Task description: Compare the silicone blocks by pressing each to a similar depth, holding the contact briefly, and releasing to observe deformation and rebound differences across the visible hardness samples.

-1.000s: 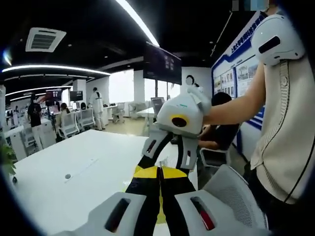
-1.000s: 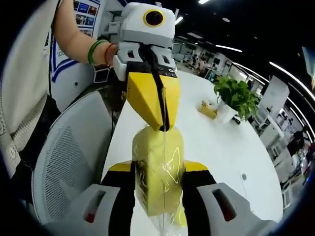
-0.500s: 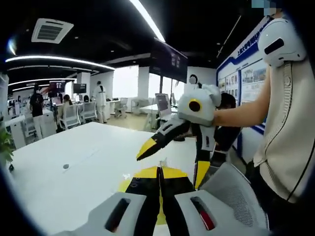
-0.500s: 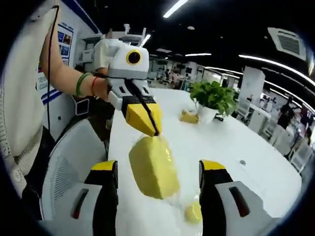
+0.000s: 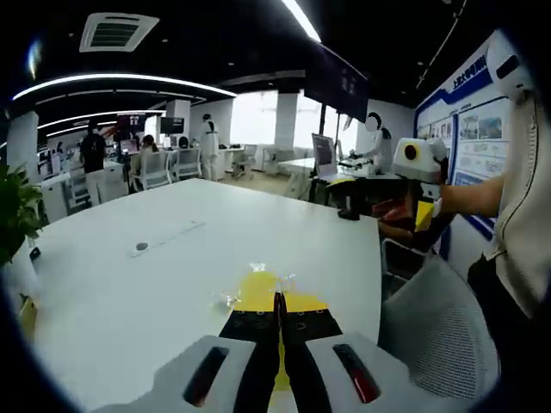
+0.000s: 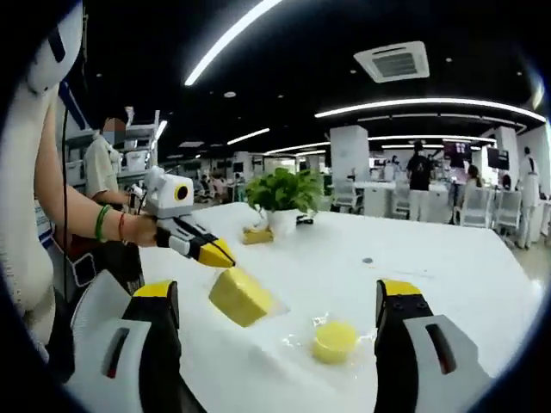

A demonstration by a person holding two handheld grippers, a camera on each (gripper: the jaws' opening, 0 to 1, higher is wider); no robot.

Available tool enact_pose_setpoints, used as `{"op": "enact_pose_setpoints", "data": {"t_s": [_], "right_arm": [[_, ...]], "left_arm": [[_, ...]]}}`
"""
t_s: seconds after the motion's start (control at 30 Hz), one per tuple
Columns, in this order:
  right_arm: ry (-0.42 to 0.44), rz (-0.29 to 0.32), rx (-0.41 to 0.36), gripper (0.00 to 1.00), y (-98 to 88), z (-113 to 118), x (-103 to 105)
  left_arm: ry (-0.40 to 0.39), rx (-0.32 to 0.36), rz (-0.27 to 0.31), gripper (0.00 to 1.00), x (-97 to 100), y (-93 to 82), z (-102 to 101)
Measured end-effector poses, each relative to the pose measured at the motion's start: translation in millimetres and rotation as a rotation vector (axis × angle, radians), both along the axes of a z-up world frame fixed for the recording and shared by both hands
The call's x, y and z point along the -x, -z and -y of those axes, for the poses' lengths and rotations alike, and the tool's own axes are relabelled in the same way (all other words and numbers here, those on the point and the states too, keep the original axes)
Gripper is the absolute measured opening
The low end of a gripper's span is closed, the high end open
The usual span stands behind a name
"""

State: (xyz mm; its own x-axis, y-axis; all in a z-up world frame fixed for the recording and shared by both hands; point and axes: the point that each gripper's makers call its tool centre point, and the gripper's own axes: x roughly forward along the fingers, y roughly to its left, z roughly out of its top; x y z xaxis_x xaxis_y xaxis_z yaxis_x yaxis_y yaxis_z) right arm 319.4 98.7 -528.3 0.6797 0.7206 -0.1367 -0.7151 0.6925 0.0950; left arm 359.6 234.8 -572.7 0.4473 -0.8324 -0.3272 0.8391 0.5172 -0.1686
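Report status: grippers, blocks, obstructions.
Left gripper shut on yellow silicone block, held off the table. Right gripper open, holding nothing. Round yellow block on white table. Nothing obstructing.

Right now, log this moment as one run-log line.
left gripper: shut on yellow block | right gripper: open, clear | round yellow sample: on white table, untouched

The left gripper view looks low along the white tabletop (image 5: 172, 284) toward a far office, its own claw (image 5: 279, 323) close at bottom centre, the right claw (image 5: 422, 211) at right. The right gripper view faces back across the same tabletop (image 6: 448, 275), with the left claw (image 6: 225, 256) at left and a potted plant (image 6: 284, 194) beyond.
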Motion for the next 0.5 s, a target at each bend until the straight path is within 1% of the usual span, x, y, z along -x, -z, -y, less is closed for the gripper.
{"op": "enact_pose_setpoints", "data": {"t_s": [0.07, 0.17, 0.2, 0.23, 0.27, 0.3, 0.33, 0.37, 0.43, 0.5], "right_arm": [[0.016, -0.012, 0.018, 0.87, 8.3, 6.5, 8.7], [0.033, -0.045, 0.034, 0.86, 18.0, 12.9, 16.8], [0.041, -0.057, 0.032, 0.87, 21.4, 16.1, 20.2], [0.051, -0.067, 0.036, 0.87, 24.7, 19.3, 22.7], [0.06, -0.08, 0.039, 0.86, 27.5, 21.6, 24.0], [0.066, -0.092, 0.041, 0.86, 30.1, 23.8, 25.5], [0.07, -0.094, 0.043, 0.86, 31.5, 24.9, 26.1], [0.076, -0.102, 0.042, 0.86, 33.2, 26.6, 26.4], [0.076, -0.113, 0.041, 0.86, 35.5, 27.0, 26.8], [0.068, -0.123, 0.045, 0.86, 37.9, 25.9, 27.3]], "left_arm": [[-0.001, 0.001, -0.018, 0.0, -2.2, 8.3, -2.2], [-0.011, -0.014, -0.026, 0.0, -8.3, 17.7, -7.3], [-0.016, -0.017, -0.046, 0.0, -12.0, 22.9, -10.5], [-0.026, -0.022, -0.052, 0.0, -16.9, 26.8, -13.9], [-0.039, 0.007, -0.05, 0.0, -21.5, 23.5, -15.2], [-0.062, 0.008, -0.082, 0.0, -27.1, 25.8, -19.2], [-0.073, -0.006, -0.07, 0.0, -33.2, 26.8, -22.5], [-0.093, -0.034, -0.045, 0.0, -41.6, 30.3, -28.4], [-0.095, -0.035, -0.053, 0.0, -48.8, 34.0, -31.6], [-0.109, -0.058, -0.044, 0.0, -56.2, 38.9, -36.2]]}}
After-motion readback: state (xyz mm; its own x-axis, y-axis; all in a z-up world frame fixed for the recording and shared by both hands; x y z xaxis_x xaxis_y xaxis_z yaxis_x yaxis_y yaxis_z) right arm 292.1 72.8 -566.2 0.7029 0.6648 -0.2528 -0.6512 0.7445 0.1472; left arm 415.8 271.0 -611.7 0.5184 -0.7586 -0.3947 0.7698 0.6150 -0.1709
